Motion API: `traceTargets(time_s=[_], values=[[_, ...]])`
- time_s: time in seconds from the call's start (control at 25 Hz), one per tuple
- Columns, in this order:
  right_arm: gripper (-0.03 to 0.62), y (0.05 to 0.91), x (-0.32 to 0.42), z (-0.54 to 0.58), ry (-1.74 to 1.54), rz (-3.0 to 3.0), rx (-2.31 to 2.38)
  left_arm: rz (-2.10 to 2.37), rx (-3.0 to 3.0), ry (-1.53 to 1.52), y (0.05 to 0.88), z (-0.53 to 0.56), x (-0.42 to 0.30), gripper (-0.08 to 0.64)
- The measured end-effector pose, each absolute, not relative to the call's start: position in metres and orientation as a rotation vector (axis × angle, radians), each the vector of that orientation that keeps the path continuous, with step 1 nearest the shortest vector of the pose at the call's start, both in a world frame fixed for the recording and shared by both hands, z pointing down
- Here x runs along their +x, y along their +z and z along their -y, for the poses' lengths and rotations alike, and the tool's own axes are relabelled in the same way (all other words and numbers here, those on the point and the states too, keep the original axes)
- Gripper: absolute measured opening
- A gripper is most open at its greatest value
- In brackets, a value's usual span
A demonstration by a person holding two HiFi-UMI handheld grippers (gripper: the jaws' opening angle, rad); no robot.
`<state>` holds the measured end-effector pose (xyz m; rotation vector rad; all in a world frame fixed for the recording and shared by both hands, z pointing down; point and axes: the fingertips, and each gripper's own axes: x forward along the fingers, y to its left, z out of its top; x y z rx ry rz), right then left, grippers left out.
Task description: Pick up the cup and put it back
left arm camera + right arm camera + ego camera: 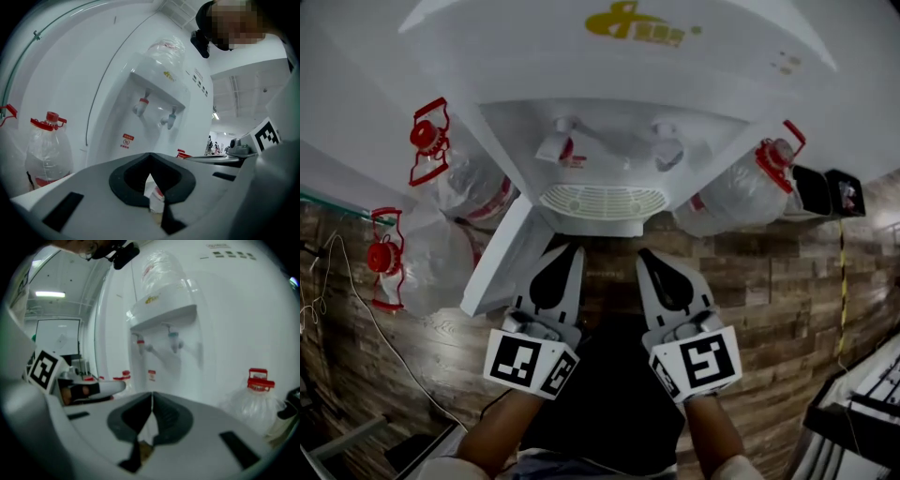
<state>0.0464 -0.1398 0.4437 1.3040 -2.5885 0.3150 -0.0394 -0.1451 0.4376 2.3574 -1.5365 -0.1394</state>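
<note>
Fingers (555,281) of the left gripper (569,251) are clenched tip to tip, with nothing grasped. Those of the right gripper (650,255) are likewise clenched and empty. Both grippers are held side by side and point at the front of a tall white plastic water dispenser (609,103), with their tips near its slotted white drip tray (602,202). Clear plastic water bottles with red caps (455,183) stand on the brown wood-pattern floor (769,281) at either side of the dispenser. Location of the cup cannot be told from any view.
</note>
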Motion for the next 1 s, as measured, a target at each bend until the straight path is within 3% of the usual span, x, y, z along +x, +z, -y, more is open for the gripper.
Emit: traceTargets(time_s=[1.0], values=[[0.023,0.557,0.028,0.165,0.122,2.641,1.325,1.533,2.447,-0.169,0.574,0.158,-0.058,0.008]])
